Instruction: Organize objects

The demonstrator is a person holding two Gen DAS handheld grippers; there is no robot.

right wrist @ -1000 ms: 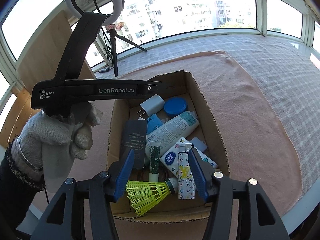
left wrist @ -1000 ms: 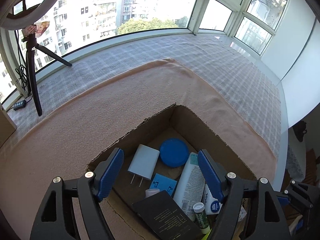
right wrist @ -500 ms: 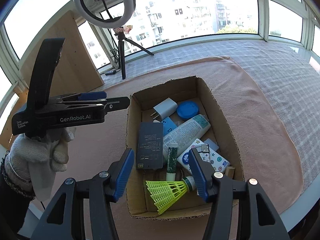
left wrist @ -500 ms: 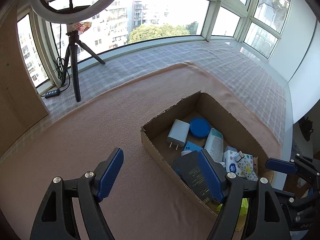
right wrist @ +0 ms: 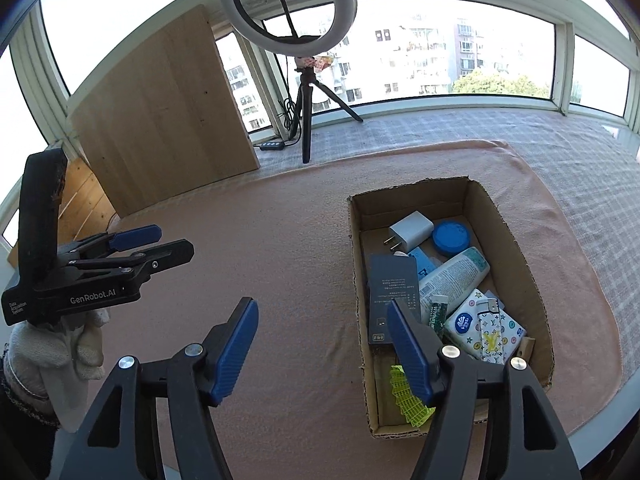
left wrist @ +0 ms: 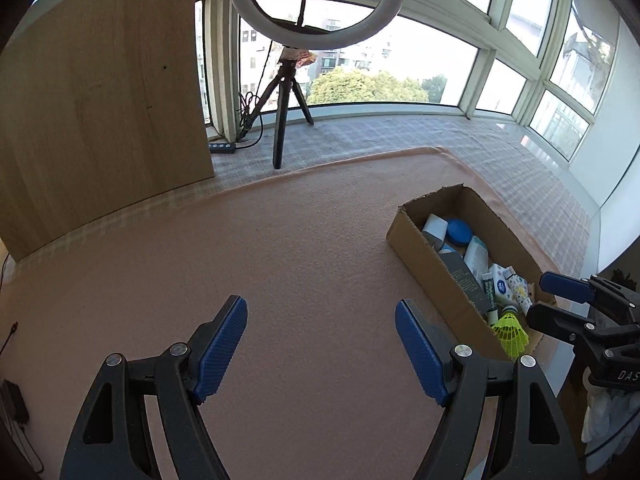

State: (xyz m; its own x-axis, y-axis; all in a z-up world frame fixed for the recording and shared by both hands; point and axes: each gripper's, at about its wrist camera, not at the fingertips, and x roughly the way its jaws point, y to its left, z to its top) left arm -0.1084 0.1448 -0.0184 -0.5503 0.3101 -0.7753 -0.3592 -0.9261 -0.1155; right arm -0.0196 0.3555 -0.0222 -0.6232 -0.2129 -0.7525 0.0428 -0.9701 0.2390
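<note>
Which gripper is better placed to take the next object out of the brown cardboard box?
Probably the right gripper: it is open, and its right finger overlaps the brown cardboard box in its view. The left gripper, also open, faces bare pink cloth, box off to its right.

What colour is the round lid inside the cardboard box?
The round lid is blue, seen best in the right wrist view, at the far end of the cardboard box.

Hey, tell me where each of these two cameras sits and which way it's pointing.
Left wrist: rides the left gripper, looks forward and down over bare pink blanket; its open blue-padded fingers show, the right gripper at the right edge.
Right wrist: rides the right gripper, aims at the cardboard box; open fingers and the gloved left hand show.
Shared: box, yellow shuttlecock, ring light.
</note>
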